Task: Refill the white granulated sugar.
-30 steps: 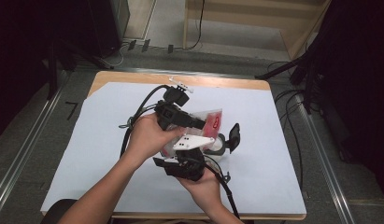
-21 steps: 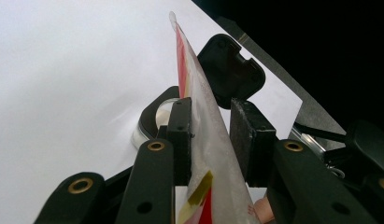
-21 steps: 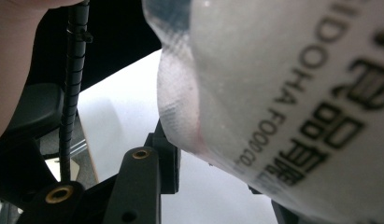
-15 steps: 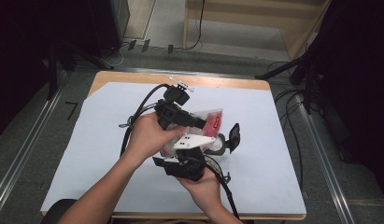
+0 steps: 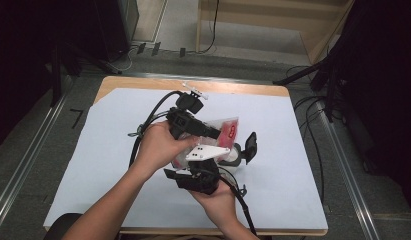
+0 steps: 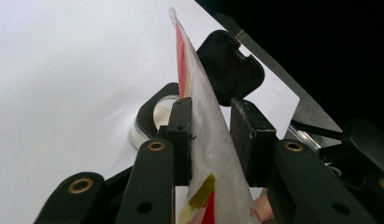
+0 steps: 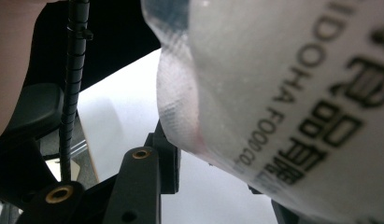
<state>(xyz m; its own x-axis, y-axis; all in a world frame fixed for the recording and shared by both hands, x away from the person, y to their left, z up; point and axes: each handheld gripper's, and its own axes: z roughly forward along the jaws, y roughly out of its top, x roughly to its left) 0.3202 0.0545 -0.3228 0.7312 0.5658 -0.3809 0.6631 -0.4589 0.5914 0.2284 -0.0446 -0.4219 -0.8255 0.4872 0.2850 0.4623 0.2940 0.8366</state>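
A clear plastic packet with red and white print (image 5: pixel 229 128) is held up above the middle of the table between both grippers. My left gripper (image 5: pixel 216 133) is shut on it; in the left gripper view the packet (image 6: pixel 199 121) stands edge-on between the two pads (image 6: pixel 181 135). My right gripper (image 5: pixel 207 161), with its grey plate on top, grips the packet from below. In the right gripper view the packet (image 7: pixel 283 84) fills the upper right with black lettering, between the jaws. A small round tin with an open black flip lid (image 5: pixel 249 146) sits on the table just right of the grippers.
White paper (image 5: pixel 293 165) covers the wooden table (image 5: pixel 143 81). Black cables (image 5: pixel 143 135) trail from both grippers over the left and front. Metal rails (image 5: pixel 28 160) run along the floor on either side.
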